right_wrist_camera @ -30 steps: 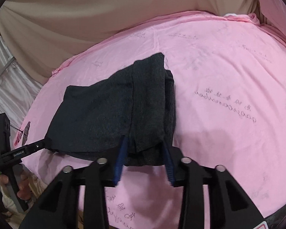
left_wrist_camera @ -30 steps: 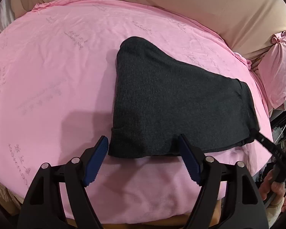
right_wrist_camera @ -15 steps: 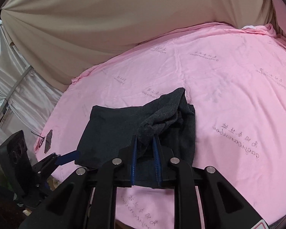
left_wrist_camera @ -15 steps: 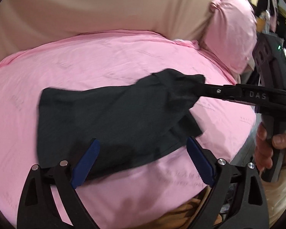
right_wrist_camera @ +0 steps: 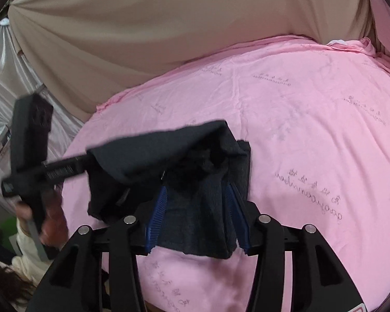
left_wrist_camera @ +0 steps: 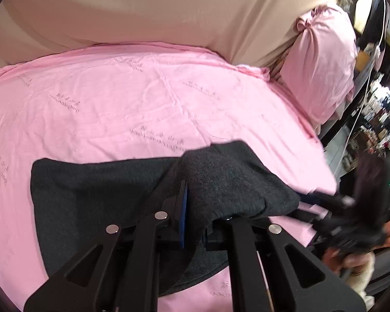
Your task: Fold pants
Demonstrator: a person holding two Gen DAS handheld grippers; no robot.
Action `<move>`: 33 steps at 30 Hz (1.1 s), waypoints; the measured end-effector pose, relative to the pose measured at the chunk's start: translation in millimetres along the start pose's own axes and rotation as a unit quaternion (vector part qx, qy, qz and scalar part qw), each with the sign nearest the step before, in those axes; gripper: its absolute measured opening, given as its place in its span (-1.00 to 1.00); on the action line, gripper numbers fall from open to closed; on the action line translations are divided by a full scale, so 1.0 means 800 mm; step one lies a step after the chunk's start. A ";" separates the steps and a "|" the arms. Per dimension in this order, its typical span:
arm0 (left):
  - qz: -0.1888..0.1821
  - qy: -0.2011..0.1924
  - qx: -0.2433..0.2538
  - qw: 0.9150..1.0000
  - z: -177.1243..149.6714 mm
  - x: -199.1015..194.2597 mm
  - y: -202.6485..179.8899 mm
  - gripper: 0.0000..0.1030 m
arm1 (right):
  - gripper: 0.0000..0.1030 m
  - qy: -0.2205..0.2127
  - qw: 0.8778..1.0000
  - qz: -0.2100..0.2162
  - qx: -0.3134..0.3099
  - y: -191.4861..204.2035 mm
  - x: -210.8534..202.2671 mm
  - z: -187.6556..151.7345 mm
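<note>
Charcoal knit pants (left_wrist_camera: 96, 189) bunch in left hand-held gripper (left_wrist_camera: 192, 208); right hand-held gripper (right_wrist_camera: 195, 202) opens around them.

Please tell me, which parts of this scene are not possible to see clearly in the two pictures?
- Left wrist view: the dark pants drape over the left tool, hiding one finger.
- Left wrist view: the right tool is blurred at the frame's right side.
- Right wrist view: the raised fold shadows the pants' lower layers.
- Both views: black frame edges cut off the pink sheet.
</note>
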State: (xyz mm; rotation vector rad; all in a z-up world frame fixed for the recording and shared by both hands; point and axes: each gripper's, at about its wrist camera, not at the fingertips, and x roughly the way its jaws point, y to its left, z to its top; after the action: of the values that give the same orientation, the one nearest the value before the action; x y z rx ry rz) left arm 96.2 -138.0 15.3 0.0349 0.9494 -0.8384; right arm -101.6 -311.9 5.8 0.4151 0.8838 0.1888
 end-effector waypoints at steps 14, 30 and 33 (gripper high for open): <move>-0.031 -0.011 -0.033 0.999 0.027 -0.024 0.012 -0.86 | -0.63 0.055 0.993 -0.093 -0.038 -0.018 0.065 -0.008; -0.026 0.009 -0.016 0.999 0.015 -0.002 -0.008 -0.85 | -1.00 0.002 1.000 -0.002 0.012 -0.040 0.130 0.087; -0.032 0.046 -0.003 0.998 -0.012 0.034 -0.026 -0.84 | -1.00 0.011 0.999 -0.024 0.030 -0.055 0.129 0.067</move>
State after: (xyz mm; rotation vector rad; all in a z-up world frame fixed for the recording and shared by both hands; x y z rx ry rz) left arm 84.5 -165.3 -3.6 0.0387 1.0447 -0.8998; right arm 4.3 -332.4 -56.4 0.4485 0.9229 0.1228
